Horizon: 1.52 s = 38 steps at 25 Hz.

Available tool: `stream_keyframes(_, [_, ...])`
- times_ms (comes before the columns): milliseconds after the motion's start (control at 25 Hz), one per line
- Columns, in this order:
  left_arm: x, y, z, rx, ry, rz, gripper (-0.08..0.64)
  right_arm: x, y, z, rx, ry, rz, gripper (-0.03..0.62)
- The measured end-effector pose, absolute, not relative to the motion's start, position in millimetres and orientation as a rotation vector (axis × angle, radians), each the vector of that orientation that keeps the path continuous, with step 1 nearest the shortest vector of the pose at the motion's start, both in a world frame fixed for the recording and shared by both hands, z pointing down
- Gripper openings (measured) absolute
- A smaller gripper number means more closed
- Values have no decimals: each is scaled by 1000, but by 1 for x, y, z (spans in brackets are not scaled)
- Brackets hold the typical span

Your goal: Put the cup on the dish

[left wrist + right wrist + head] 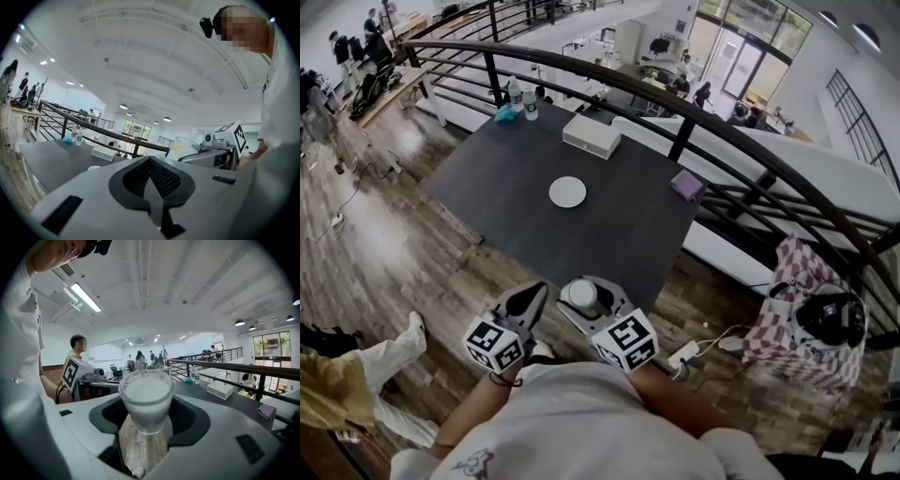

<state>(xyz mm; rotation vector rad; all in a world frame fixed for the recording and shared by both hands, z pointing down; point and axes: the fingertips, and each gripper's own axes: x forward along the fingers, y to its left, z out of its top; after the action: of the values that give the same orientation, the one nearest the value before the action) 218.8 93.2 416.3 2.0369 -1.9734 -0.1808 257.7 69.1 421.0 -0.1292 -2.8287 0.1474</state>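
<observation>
A clear cup (580, 293) sits upright between the jaws of my right gripper (585, 302), which is shut on it. In the right gripper view the cup (146, 399) fills the gap in the right gripper (146, 420), with wood floor below it. A small white dish (568, 192) lies flat near the middle of the dark table (497, 178), well ahead of both grippers. My left gripper (531, 298) hangs just left of the cup, jaws pressed together and holding nothing. From the left gripper (151, 180) view the cup (186, 146) shows to the right and the dish (93, 167) low at the left.
A white box (592, 135) stands at the table's far side, two bottles (523, 99) and a blue object (504, 114) at the far left corner, a purple cloth (687, 185) at the right edge. A black railing (712, 122) curves behind. Both grippers are short of the near table edge.
</observation>
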Motion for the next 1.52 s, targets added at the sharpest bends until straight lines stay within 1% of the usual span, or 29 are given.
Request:
stream_keyframes(320, [129, 120, 407, 2098, -1927, -136, 8, 163, 94, 415, -80, -2827, 185, 267])
stream_keyframes(600, [74, 149, 412, 2101, -1921, -107, 8, 104, 120, 414, -99, -2831, 204, 267])
stream_keyframes(920, [32, 151, 431, 2038, -1940, -124, 8, 70, 117, 439, -125, -2783, 219, 267])
stream_keyframes(1160, [5, 131, 439, 2015, -1941, -108, 8, 45, 94, 455, -148, -2767, 256, 267])
stream_keyframes(1520, [-29, 50, 444, 2036, -1894, -84, 8, 17, 10, 469, -105, -2757, 286, 267])
